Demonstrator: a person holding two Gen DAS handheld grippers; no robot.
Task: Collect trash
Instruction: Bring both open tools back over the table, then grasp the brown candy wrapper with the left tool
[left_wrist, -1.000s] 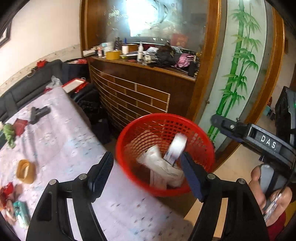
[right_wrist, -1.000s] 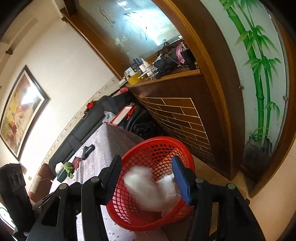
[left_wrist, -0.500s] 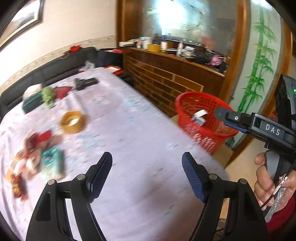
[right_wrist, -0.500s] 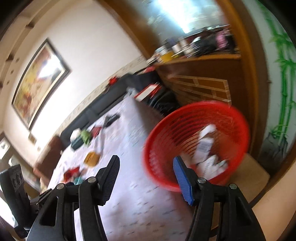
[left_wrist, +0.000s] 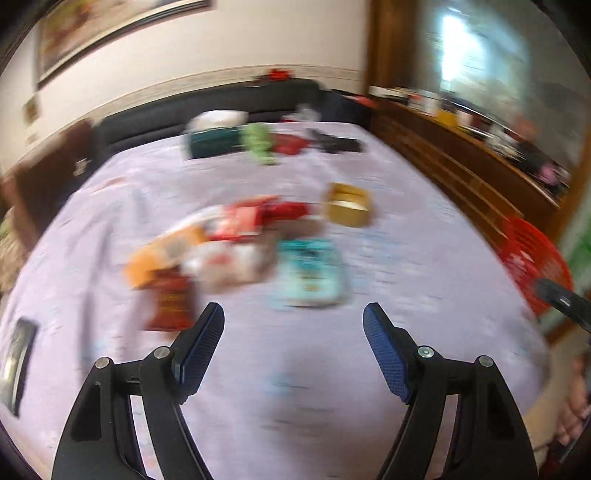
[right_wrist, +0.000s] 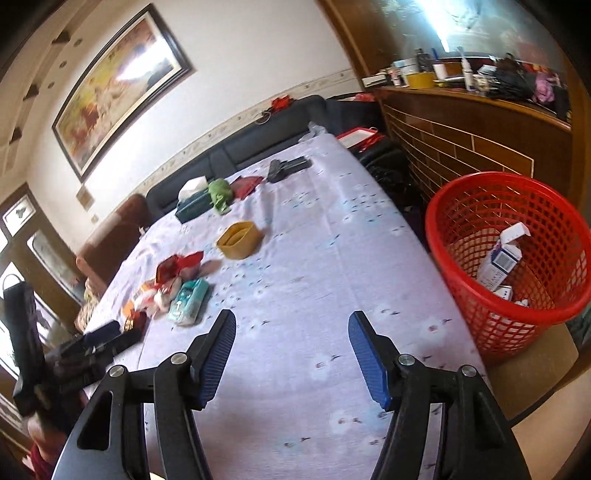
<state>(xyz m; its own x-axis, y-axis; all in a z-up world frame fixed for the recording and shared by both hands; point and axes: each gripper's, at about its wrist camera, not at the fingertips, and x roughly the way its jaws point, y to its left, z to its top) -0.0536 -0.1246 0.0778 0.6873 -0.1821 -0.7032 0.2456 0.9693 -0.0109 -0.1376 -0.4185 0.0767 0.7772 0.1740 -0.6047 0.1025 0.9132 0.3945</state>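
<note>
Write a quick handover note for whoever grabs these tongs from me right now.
Left tongs: open, empty, over the table, facing the wrapper pile.
Right tongs: open, empty, above the table's near end.
Red basket stands off the table's right edge, with a white carton and scraps inside.
Left: wrapper pile and teal packet.

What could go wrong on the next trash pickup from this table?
1. The wrapper pile lies packed against the teal pack; a grab may take several items or drop some.
2. The left view is motion-blurred, so aiming the open left hand-held gripper may be off.
3. The red basket sits off the table edge; a short release would miss it.
</note>
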